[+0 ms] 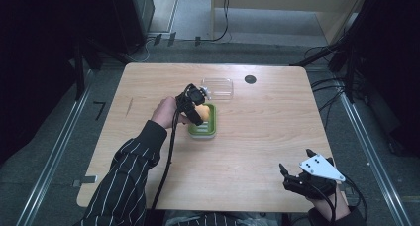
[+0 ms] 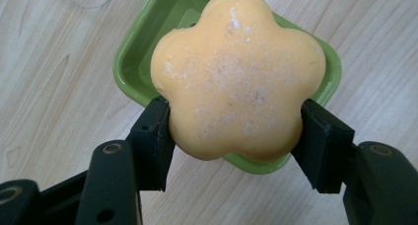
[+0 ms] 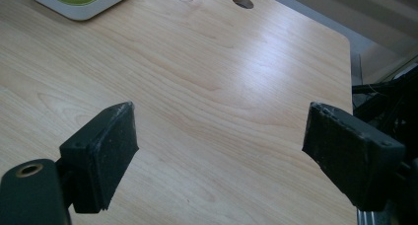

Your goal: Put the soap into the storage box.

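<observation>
Left gripper view puts my left gripper (image 2: 235,136) with its jaws clamped on the lobed sides of the orange flower-shaped soap bar (image 2: 236,74), directly over the green square plastic soap dish (image 2: 129,69), upper centre of frame. My right gripper (image 3: 219,156) idles with jaws wide apart, empty, above bare wooden worktop (image 3: 207,77), lower right in the high view.

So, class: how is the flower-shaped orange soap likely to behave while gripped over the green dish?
The soap looks stiff: its lobes keep shape between the left gripper fingers. Its rounded, smooth edges might slip. Flat-faced, it probably won't roll in the dish.
</observation>
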{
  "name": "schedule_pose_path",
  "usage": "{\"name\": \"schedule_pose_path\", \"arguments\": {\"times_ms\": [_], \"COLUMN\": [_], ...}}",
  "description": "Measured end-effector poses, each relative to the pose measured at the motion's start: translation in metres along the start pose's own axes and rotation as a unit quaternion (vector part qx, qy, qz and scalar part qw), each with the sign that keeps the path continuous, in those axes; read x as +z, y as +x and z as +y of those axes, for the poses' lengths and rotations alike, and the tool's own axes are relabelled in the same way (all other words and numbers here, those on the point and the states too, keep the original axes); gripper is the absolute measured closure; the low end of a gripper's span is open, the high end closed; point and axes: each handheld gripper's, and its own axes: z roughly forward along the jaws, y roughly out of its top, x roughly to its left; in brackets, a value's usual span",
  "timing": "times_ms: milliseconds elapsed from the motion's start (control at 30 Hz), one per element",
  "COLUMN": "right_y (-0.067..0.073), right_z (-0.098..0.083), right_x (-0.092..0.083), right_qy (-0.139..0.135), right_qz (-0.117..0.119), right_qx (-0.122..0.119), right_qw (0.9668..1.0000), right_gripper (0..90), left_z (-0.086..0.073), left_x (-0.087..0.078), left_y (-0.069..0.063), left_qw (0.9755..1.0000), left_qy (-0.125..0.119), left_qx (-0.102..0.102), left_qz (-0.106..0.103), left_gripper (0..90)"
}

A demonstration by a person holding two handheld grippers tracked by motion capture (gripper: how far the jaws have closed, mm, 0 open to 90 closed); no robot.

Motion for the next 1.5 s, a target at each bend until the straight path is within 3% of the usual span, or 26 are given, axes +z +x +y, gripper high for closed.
{"name": "schedule_pose_path", "arguments": {"times_ms": [400, 833, 1500], "right_y": [0.001, 0.001, 0.000], "right_z": [0.001, 0.001, 0.001], "right_x": [0.000, 0.000, 0.000], "right_qy": [0.000, -0.001, -0.003], "right_qz": [0.004, 0.005, 0.002], "right_qx": [-0.001, -0.001, -0.001], "right_qw": [1.0000, 1.0000, 1.0000], "right_gripper": [13.7, 13.7, 13.7], "left_z": [0.002, 0.007, 0.007], "left_x": [0.018, 0.029, 0.040], "left_y": [-0.003, -0.008, -0.011], "left_qw": [0.9999, 0.9991, 0.9984], "left_qy": [0.009, 0.022, 0.026], "left_qx": [0.008, 0.025, 0.035], "left_qz": [0.002, 0.027, 0.037], "left_gripper": [39.3, 39.3, 37.0]}}
